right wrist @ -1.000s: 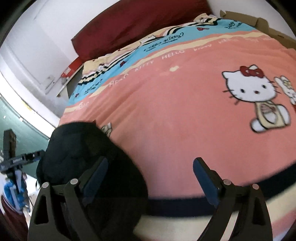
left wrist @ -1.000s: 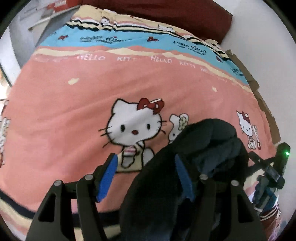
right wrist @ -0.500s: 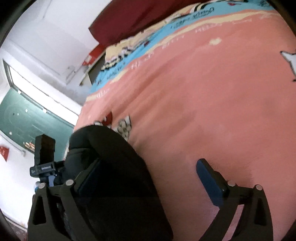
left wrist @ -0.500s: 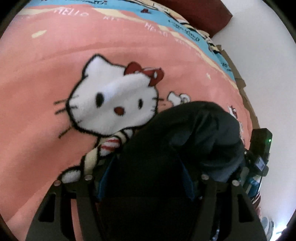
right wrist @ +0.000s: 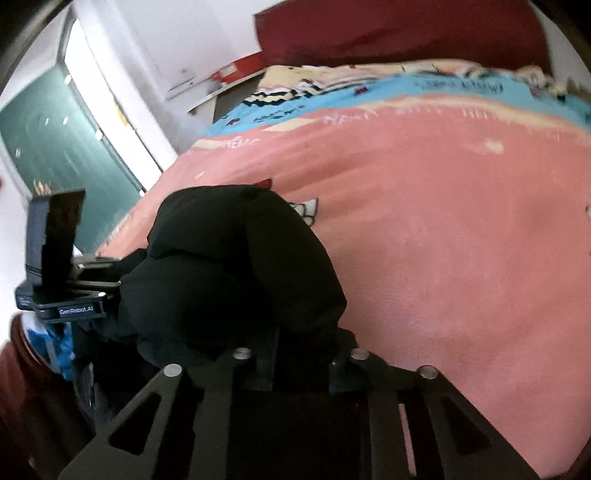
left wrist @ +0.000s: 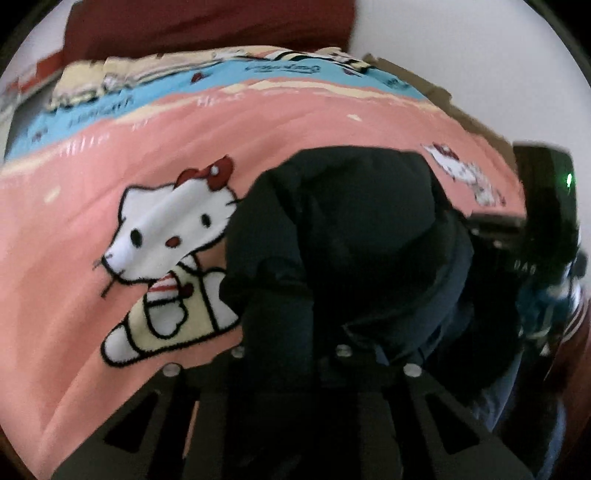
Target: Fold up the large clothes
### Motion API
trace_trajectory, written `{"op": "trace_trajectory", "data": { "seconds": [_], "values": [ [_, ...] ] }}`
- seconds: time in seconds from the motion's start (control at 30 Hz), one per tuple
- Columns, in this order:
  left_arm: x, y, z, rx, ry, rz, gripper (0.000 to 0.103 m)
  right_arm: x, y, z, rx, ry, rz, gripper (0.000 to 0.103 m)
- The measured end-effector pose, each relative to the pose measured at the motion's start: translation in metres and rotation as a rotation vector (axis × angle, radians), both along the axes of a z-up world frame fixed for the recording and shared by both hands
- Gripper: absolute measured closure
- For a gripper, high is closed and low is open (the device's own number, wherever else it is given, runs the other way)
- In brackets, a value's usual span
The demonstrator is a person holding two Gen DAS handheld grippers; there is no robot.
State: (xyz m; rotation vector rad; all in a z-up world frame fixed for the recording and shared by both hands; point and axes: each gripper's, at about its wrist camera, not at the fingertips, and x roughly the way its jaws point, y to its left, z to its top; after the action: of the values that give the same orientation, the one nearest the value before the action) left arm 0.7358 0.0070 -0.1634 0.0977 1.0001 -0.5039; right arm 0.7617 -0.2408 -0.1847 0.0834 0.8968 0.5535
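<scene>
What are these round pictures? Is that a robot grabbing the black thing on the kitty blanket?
No robot here: a person holds a grabbing tool, a claw, in each hand. Each claw carries a small camera looking along its two fingers, and the lens bends the view, so the pictures look round.

One picture comes from the left claw, the other from the right claw. The black bars at the bottom of each are the claw's own fingers.

The surface is a bed covered by a pink cartoon-cat blanket, with a dark red headboard behind.

The black lump is a bunched-up piece of dark clothing. Both claws look pinched shut on it, one on each side, ready for folding. Each camera also sees the other claw at its picture's edge.
</scene>
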Motion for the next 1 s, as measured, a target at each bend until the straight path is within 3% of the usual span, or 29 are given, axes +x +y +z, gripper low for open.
{"op": "trace_trajectory", "data": {
  "seconds": [0.23,0.73,1.0],
  "values": [
    [-0.031,-0.018,0.017,0.092,-0.06,-0.072,0.095,-0.028,-0.001,0.021,-0.062,-0.056,0.023,0.092],
    [-0.112,-0.014,0.074,0.108,-0.189,-0.175,0.095,-0.112,-0.018,0.072,0.002,-0.217,0.131,0.095],
    [-0.194,0.005,0.126,0.085,-0.214,-0.184,0.096,-0.188,-0.019,0.108,0.061,-0.264,0.167,0.096]
  ]
}}
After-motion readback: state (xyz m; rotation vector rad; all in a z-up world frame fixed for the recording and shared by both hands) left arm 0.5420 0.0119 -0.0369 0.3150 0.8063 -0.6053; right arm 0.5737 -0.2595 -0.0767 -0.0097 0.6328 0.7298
